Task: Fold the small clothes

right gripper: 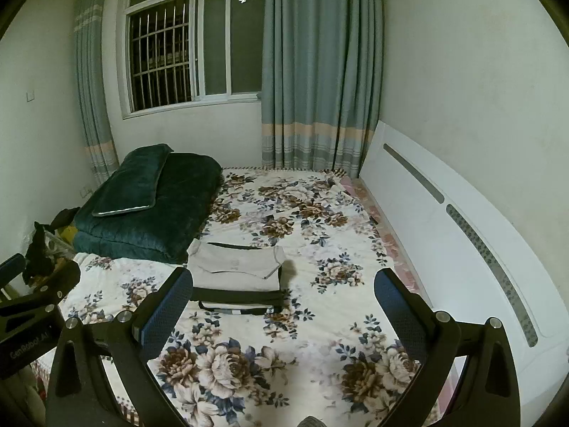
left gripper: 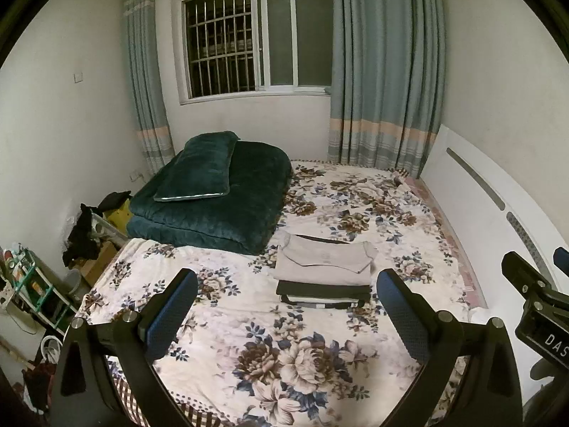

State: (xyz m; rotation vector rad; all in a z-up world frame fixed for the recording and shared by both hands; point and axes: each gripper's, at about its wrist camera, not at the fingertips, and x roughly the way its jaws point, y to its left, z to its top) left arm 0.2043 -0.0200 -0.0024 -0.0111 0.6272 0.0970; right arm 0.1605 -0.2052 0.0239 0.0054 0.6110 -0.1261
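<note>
With the stack (left gripper: 322, 277) of folded clothes lying squared on the bed (left gripper: 249, 323), both the left gripper (left gripper: 286, 293) and right gripper (right gripper: 282, 293) hover clear, jaws apart and empty; best withdraw without brushing it.

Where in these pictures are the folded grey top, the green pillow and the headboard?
folded grey top (left gripper: 322, 261): left wrist view, middle of its upper face.
green pillow (left gripper: 199, 167): left wrist view, centre of cover.
headboard (right gripper: 462, 235): right wrist view, white panel.

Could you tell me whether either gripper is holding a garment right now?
No, the left gripper and right gripper are both open and empty above the bed.
</note>
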